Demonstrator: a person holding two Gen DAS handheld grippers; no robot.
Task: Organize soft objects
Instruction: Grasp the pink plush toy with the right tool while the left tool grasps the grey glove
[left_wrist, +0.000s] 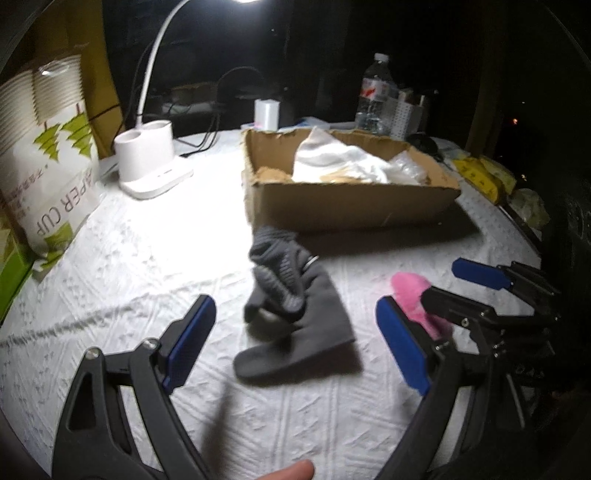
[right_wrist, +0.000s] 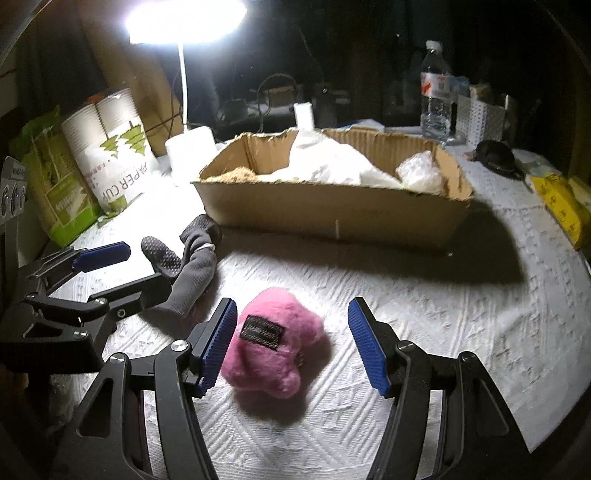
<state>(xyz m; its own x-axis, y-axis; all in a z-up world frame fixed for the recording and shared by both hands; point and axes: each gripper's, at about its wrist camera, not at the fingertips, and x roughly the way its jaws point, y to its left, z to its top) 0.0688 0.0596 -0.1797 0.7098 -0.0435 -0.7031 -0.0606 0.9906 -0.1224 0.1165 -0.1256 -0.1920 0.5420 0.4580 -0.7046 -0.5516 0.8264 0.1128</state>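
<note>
A grey sock bundle (left_wrist: 291, 306) lies on the white tablecloth in front of a cardboard box (left_wrist: 347, 206). My left gripper (left_wrist: 295, 343) is open, its blue pads on either side of the socks, not touching them. A pink plush toy (right_wrist: 277, 343) lies between the open pads of my right gripper (right_wrist: 295, 343). The left pad is close to the toy or just touching it. The toy also shows in the left wrist view (left_wrist: 413, 291), half hidden by the right gripper (left_wrist: 461, 295). The socks (right_wrist: 192, 258) and the left gripper (right_wrist: 118, 273) show in the right wrist view. The box (right_wrist: 332, 214) holds white cloths (right_wrist: 325, 162).
A white desk lamp (left_wrist: 151, 166) stands at the back left beside a pack of paper cups (left_wrist: 48, 155). A water bottle (left_wrist: 376, 96) and a white perforated bin (right_wrist: 480, 118) stand behind the box. Yellow packets (left_wrist: 484, 177) lie at the right edge.
</note>
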